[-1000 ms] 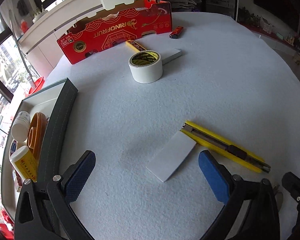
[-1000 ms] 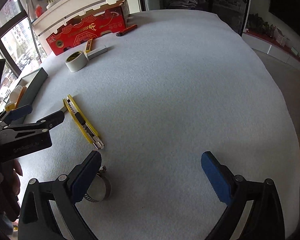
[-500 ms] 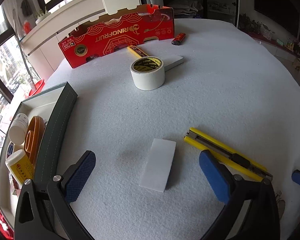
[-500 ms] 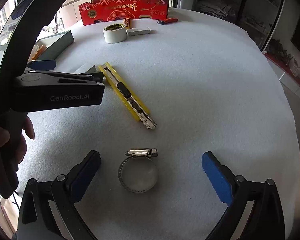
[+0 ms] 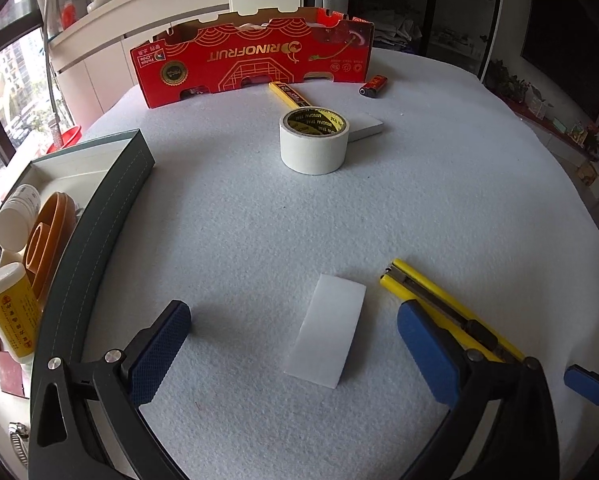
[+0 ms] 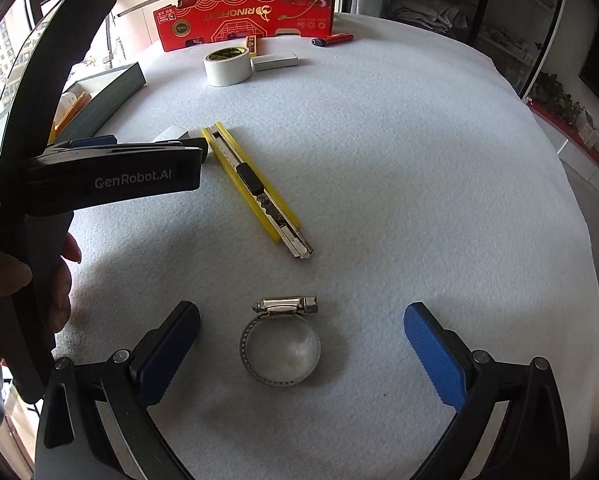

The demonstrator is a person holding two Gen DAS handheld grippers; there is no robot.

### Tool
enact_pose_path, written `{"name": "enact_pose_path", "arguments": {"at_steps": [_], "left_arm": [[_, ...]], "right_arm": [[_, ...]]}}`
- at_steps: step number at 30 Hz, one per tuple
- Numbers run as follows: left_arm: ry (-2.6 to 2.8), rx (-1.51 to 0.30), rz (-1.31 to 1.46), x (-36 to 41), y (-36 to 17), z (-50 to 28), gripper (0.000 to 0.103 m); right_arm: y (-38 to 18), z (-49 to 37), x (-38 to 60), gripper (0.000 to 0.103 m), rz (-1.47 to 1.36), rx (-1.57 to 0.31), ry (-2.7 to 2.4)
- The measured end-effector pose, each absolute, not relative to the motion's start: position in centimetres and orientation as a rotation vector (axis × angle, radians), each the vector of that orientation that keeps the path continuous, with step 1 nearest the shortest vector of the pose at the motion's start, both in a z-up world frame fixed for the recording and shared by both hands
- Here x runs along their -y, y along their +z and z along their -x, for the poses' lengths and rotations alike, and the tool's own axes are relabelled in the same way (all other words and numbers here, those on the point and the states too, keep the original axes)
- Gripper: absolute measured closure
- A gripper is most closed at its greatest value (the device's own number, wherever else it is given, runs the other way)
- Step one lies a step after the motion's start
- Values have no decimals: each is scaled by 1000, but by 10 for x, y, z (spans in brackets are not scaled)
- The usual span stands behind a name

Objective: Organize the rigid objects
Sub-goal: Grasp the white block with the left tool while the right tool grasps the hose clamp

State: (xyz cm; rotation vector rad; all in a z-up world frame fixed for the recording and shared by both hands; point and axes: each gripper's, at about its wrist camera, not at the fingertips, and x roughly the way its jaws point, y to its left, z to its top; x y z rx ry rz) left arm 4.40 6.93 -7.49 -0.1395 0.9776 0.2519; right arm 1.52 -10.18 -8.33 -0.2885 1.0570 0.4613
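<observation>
My left gripper (image 5: pixel 295 338) is open, its fingers on either side of a flat white block (image 5: pixel 326 336) on the grey felt table. A yellow utility knife (image 5: pixel 443 308) lies just right of it, also in the right wrist view (image 6: pixel 257 190). My right gripper (image 6: pixel 301 340) is open around a metal hose clamp (image 6: pixel 281 346) lying flat. The left gripper (image 6: pixel 111 176) shows from the side in the right wrist view. A grey open box (image 5: pixel 99 216) at the left holds bottles and an orange ring.
A white tape roll (image 5: pixel 313 140), a grey flat block (image 5: pixel 365 124), a yellow stick (image 5: pixel 289 94) and a red lighter (image 5: pixel 373 86) lie at the back before a red cardboard box (image 5: pixel 255 60). The table edge curves at the right.
My left gripper has swung so the white block sits between its fingers. My right gripper has turned left and come over the hose clamp, which now lies between its fingers.
</observation>
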Motion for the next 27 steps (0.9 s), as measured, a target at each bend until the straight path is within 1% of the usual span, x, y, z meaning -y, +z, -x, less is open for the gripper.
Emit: {"name": "enact_pose_path", "arguments": {"at_steps": [6,7,9,10,11,12,13,14,15,16,17,18,19,20,27], "left_arm": [[243,-1036,148,-70,-73,-50,1],[235,-1038,146,-69,-72,-50,4],[204,-1038,129,-64,-69,-49,14],[186,-1038,120,-61,-67,-49,23],[166,-1040,106,-57,-65,-49,33],[147,-1042,96,-53,-63,-49,38],[133,-1044,88,-50,-62,-49,49],[124,-1046,82,-48,-60,-49,63],[116,-1048,79,-46,-59,-49,71],[107,-1052,82,-45,-59,-48,78],[100,-1055,87,-44,-59,-48,78],[94,-1056,94,-45,-59,-46,79],[90,-1056,105,-45,-59,-43,79],[86,-1055,123,-46,-59,-40,79],[82,-1010,244,-59,-49,-2,78]], "right_arm": [[-83,-17,100,1,287,-1078,444],[-82,-18,100,1,288,-1086,440],[-82,-18,99,1,288,-1100,434],[-81,-18,99,1,289,-1107,434],[-81,-18,98,4,291,-1110,439],[-79,-17,97,8,295,-1112,444],[-78,-15,97,10,298,-1112,450],[-76,-13,97,17,302,-1110,458],[-74,-11,97,27,305,-1106,465],[-73,-10,96,32,306,-1103,471],[-71,-8,96,44,306,-1101,475],[-70,-7,97,51,306,-1098,475],[-69,-7,97,64,302,-1099,473],[-69,-7,98,67,295,-1103,474],[-67,-5,115,68,145,-1123,508]]}}
